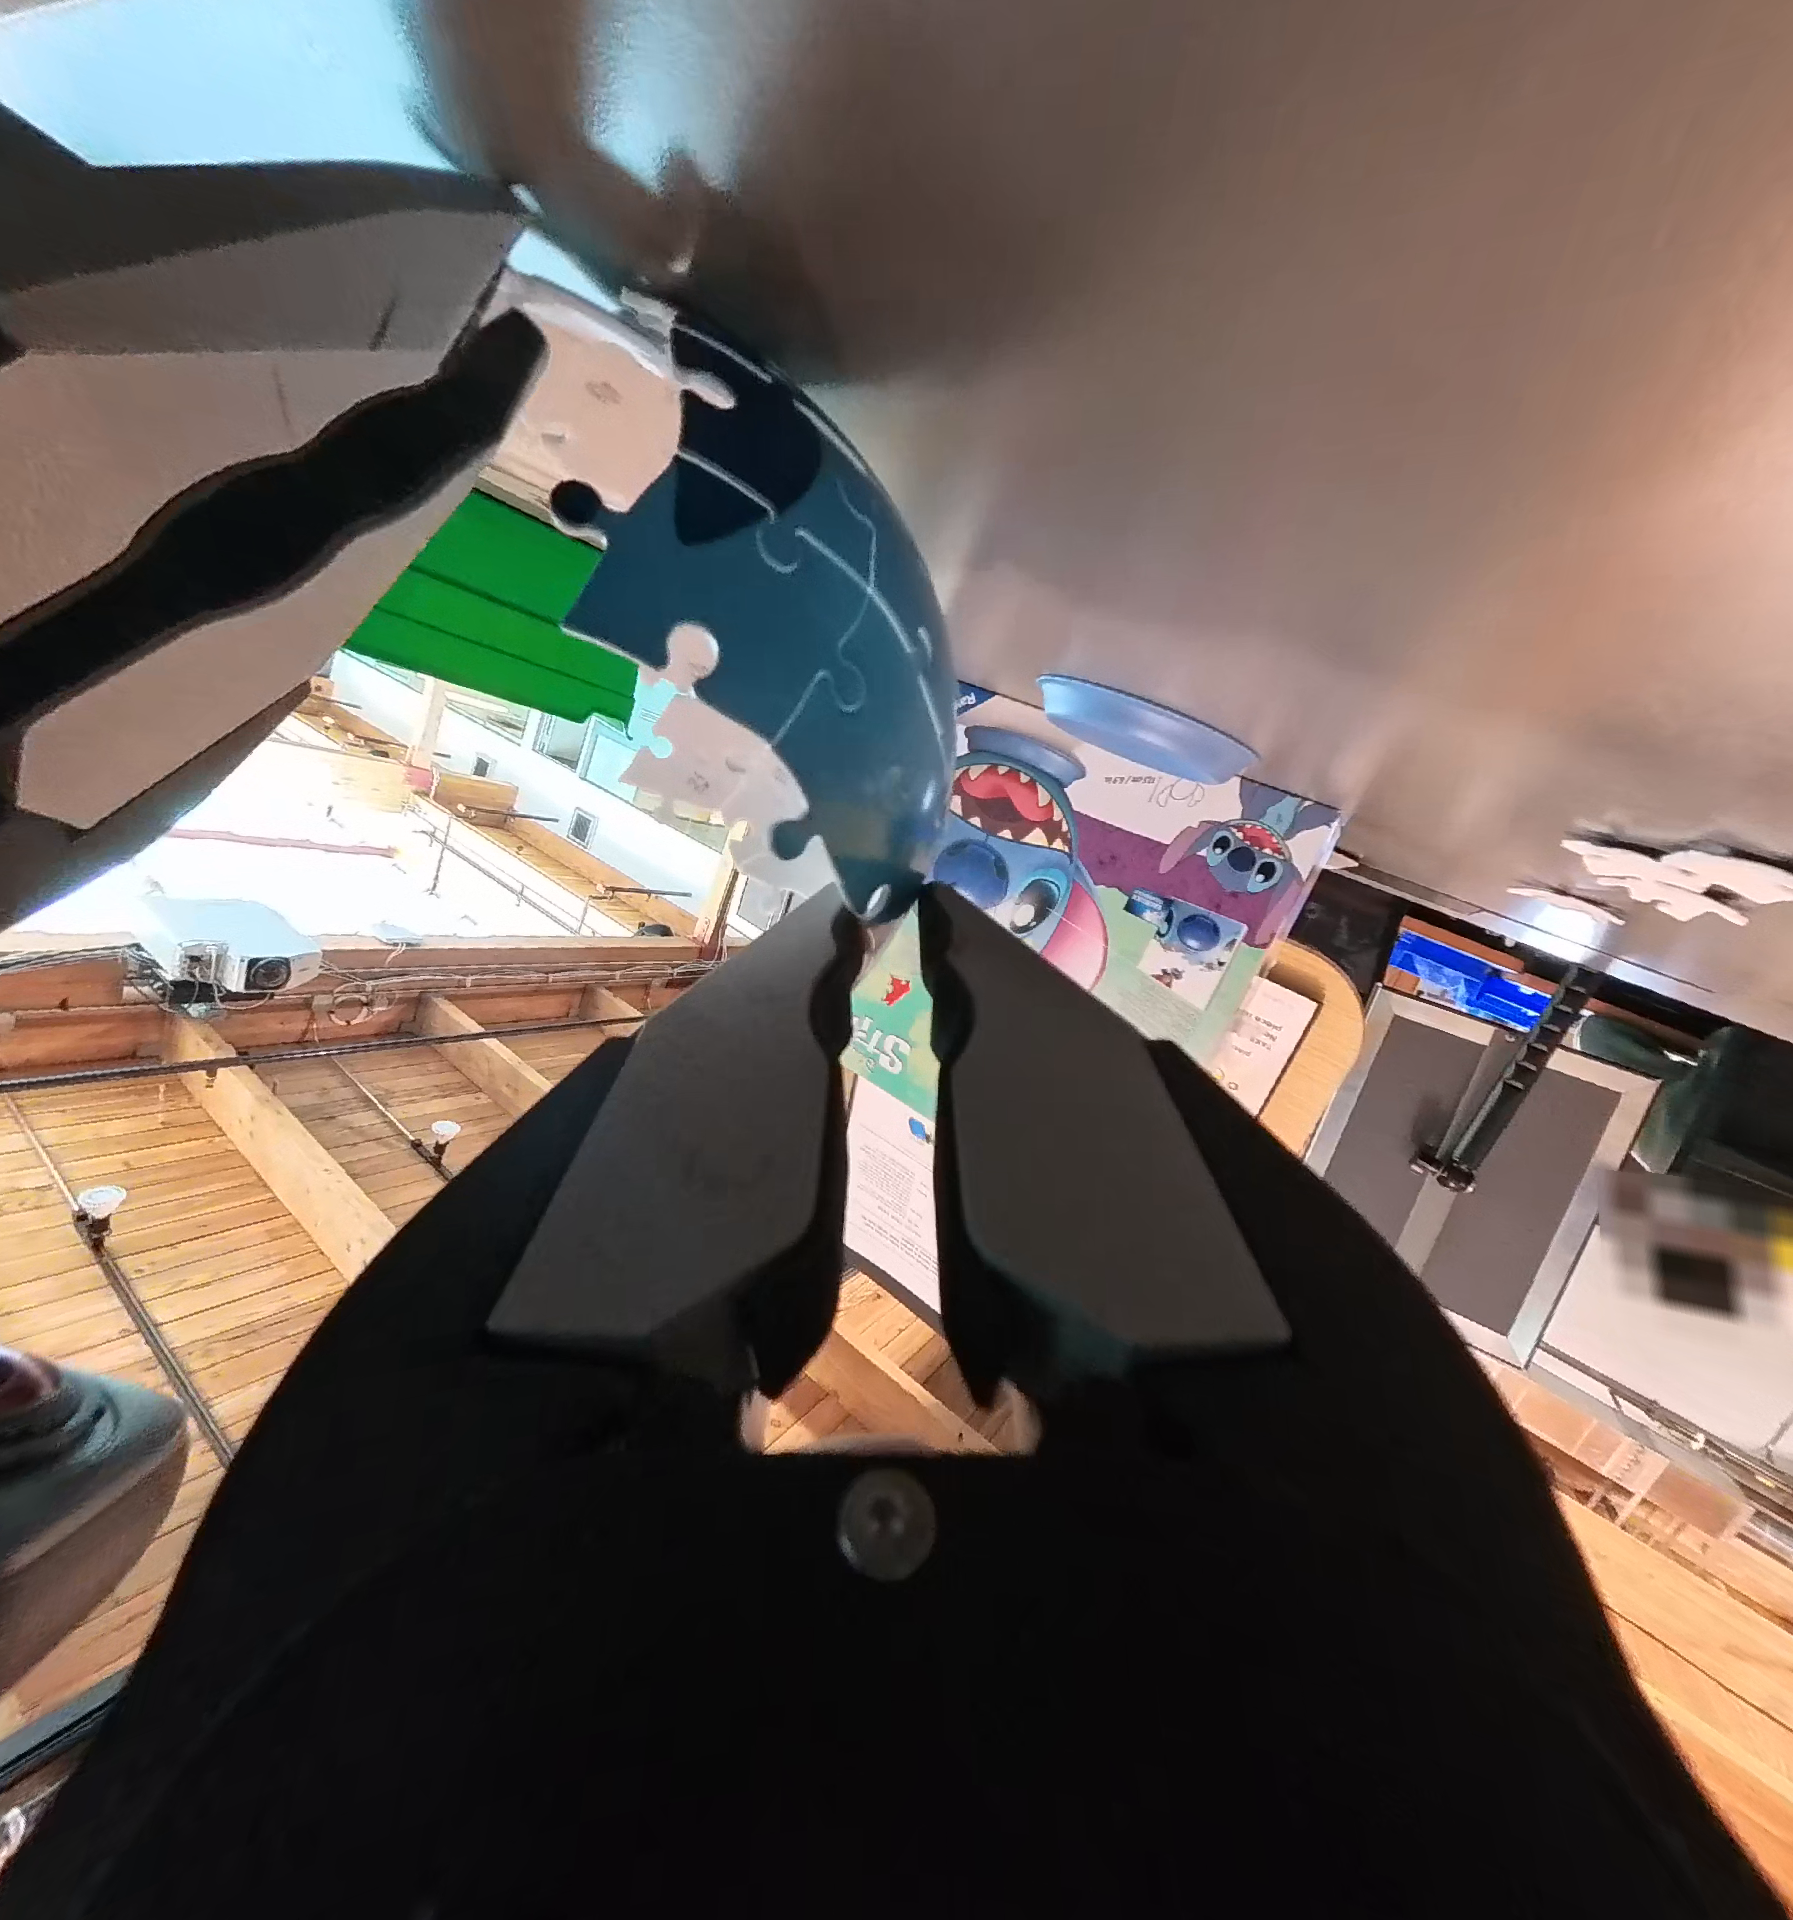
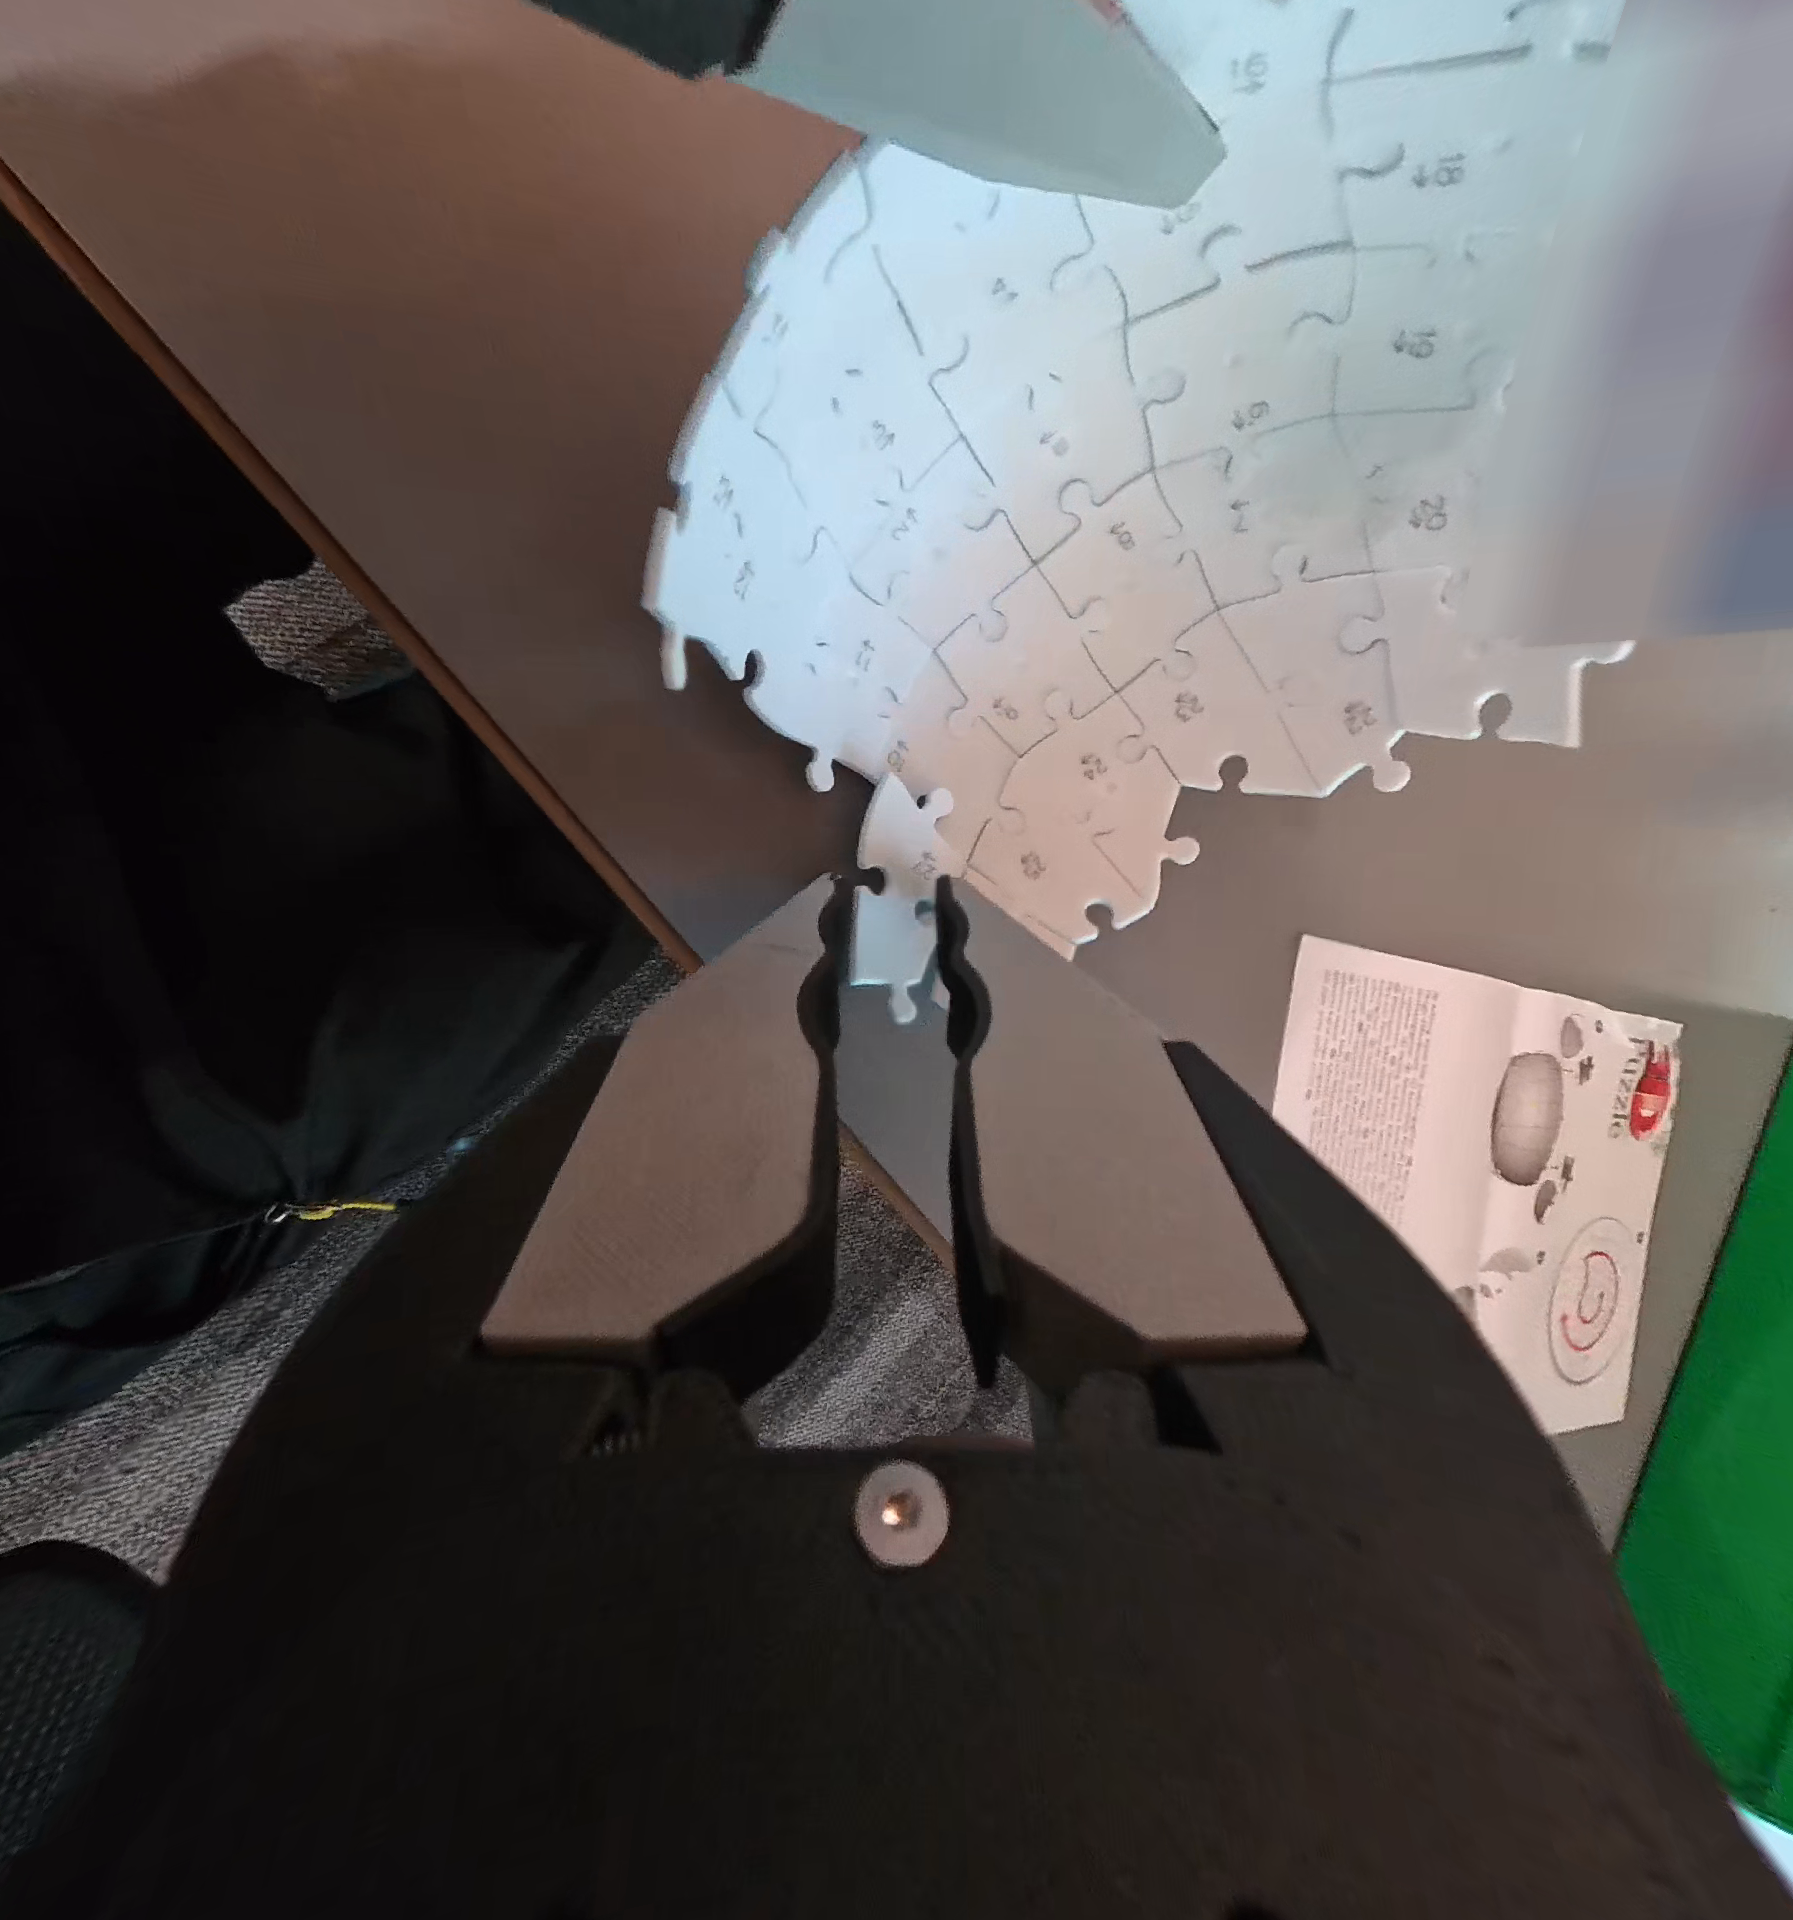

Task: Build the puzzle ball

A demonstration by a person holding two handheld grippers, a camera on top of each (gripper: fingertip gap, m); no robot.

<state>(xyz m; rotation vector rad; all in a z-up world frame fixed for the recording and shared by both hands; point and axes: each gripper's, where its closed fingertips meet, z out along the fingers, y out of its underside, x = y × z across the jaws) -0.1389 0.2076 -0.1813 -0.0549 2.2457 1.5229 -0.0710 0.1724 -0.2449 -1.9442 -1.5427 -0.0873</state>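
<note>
Table: I see a grey matte top (image 2: 1287, 883) with a brown edge, under everything in my right wrist view.
Puzzle ball: partly built curved shell (image 2: 1131, 499), white numbered inside, glossy dark blue outside (image 1: 767, 603). I judge it roughly half done; the rim is knobbed and open, so many pieces remain.
Box: printed cartoon carton (image 1: 1131, 862) beyond the shell.
Leaflet: folded instruction sheet (image 2: 1463, 1164) lying flat, well apart from the shell.
Loose pieces: small white cluster (image 1: 1681, 878), unplaced.
Left gripper: (image 1: 892, 909) narrow, pinching the shell's rim.
Right gripper: (image 2: 887, 894) narrow, clamped on one white piece (image 2: 897, 852) touching the shell's edge, not visibly seated.
</note>
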